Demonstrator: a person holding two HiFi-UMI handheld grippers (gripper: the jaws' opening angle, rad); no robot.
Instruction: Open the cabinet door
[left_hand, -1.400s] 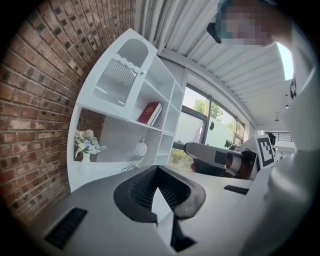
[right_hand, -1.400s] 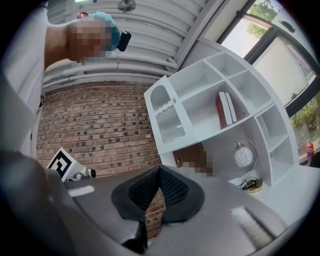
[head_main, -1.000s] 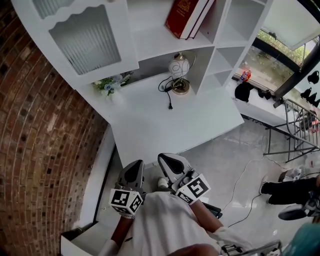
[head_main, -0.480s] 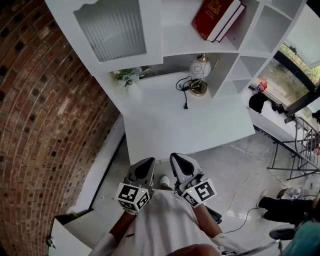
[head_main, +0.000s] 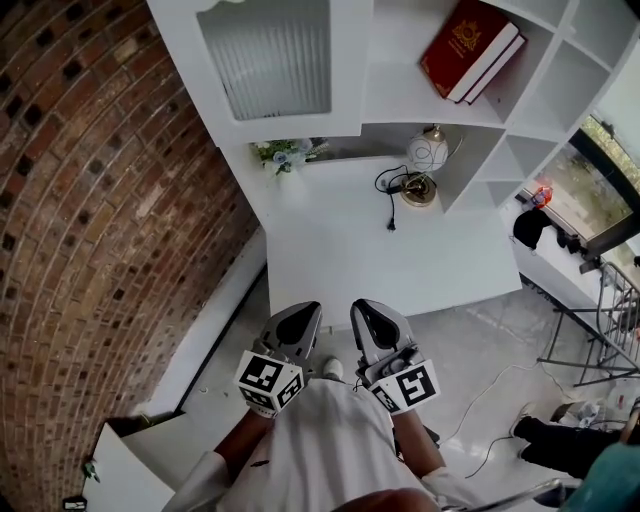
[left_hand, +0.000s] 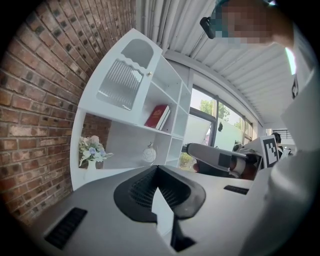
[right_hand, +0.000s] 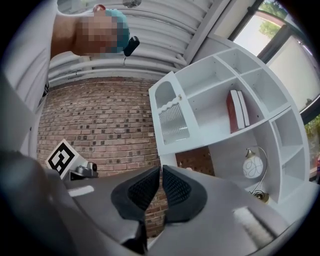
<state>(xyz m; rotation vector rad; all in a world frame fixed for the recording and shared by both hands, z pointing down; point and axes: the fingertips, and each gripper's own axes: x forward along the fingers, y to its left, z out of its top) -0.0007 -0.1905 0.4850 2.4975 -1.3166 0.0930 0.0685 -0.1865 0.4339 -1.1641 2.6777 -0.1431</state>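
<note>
The white cabinet door (head_main: 275, 60), with its ribbed glass panel, is closed at the upper left of the shelf unit; it also shows in the left gripper view (left_hand: 120, 85) and the right gripper view (right_hand: 174, 122). A small knob (left_hand: 148, 74) sits at the door's right edge. My left gripper (head_main: 300, 312) and right gripper (head_main: 366, 308) are held side by side, close to my body, at the near edge of the white desk (head_main: 340, 260) and far below the door. The left gripper (left_hand: 157, 168) is shut on nothing. The right gripper (right_hand: 161, 168) is also shut and empty.
A red book (head_main: 470, 50) leans on the shelf right of the door. Below it stand a round lamp (head_main: 425, 155) with a loose cord and a small vase of flowers (head_main: 285, 153). A brick wall (head_main: 90, 200) runs along the left. A person's legs (head_main: 560, 440) are at lower right.
Both grippers have shifted slightly up and right in the head view and stay shut. The view has swung, so the cabinet door and desk now sit further right in the picture.
</note>
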